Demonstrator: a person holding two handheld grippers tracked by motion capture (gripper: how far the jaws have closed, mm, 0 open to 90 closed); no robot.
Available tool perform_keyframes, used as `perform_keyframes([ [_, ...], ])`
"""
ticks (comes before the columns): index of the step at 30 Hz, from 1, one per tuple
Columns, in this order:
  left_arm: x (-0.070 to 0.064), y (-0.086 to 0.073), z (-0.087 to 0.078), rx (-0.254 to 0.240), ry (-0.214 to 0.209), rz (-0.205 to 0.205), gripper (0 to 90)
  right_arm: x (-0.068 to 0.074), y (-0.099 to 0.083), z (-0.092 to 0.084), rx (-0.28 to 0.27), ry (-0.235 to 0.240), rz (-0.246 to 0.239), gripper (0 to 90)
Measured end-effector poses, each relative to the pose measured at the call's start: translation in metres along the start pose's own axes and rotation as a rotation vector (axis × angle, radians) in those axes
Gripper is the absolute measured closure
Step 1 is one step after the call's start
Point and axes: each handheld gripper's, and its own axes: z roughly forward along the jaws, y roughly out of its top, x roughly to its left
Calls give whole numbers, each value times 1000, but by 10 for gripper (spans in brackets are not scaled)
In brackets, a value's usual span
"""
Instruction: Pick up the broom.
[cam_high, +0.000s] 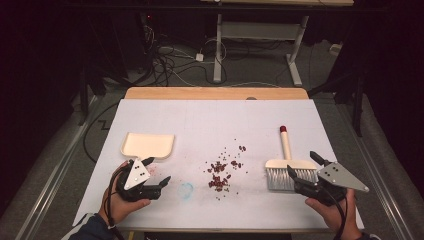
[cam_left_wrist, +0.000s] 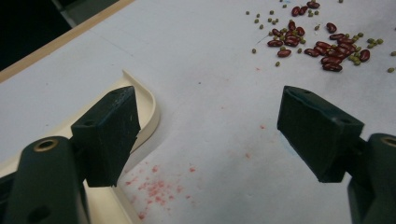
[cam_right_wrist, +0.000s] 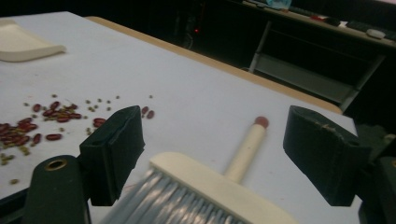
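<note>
A cream dustpan (cam_high: 148, 145) lies flat on the white table at the left. My left gripper (cam_high: 156, 171) hovers open just at its near edge; one jaw overlaps the dustpan's rim (cam_left_wrist: 148, 107). A scatter of red beans and small green ones (cam_high: 222, 172) lies mid-table, seen also as beans (cam_left_wrist: 317, 39) and beans (cam_right_wrist: 44, 123) in the gripper views. A small brush (cam_high: 287, 167) with a cream handle, red tip and grey bristles lies at the right. My right gripper (cam_high: 301, 164) is open at the bristle end, and the brush head (cam_right_wrist: 205, 186) lies between the jaws, untouched.
The white mat (cam_high: 210, 120) covers a wooden table whose far edge (cam_high: 215, 93) shows bare. A faint blue smudge (cam_high: 186, 190) and pink specks (cam_left_wrist: 156, 189) mark the mat near the left gripper. Cables and desk legs (cam_high: 217, 45) stand on the floor beyond.
</note>
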Motion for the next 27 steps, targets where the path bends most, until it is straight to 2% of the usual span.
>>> perform_keyframes([
  [1,-1,0,1,3,-1,1,203,0,0,0,0,0,0,205],
  [4,-3,-1,0,6,-7,8,203,6,-1,1,17,-14,-41,194],
  [5,-5,-1,-1,9,-7,19,203,7,-2,2,21,-13,-40,193],
  [12,-6,-3,1,26,-13,31,204,8,0,8,48,-20,-65,201],
  [14,-6,-3,1,25,-18,22,203,5,2,12,74,-7,-89,215],
  [16,-8,-2,2,34,-21,38,203,1,6,17,106,-24,-130,231],
  [19,-9,-2,5,43,-26,43,203,-12,16,23,142,-7,-96,238],
  [20,-9,-2,5,47,-27,41,203,-16,19,27,169,-13,-79,238],
  [22,-8,-2,7,49,-28,37,203,-24,25,36,215,5,-52,249],
  [23,-8,-2,7,49,-28,35,203,-27,28,42,256,-8,-35,255],
  [25,-9,-2,7,52,-30,38,203,-33,31,57,347,-24,35,252],
  [27,-9,-2,7,53,-29,40,204,-42,32,74,395,-14,111,251],
])
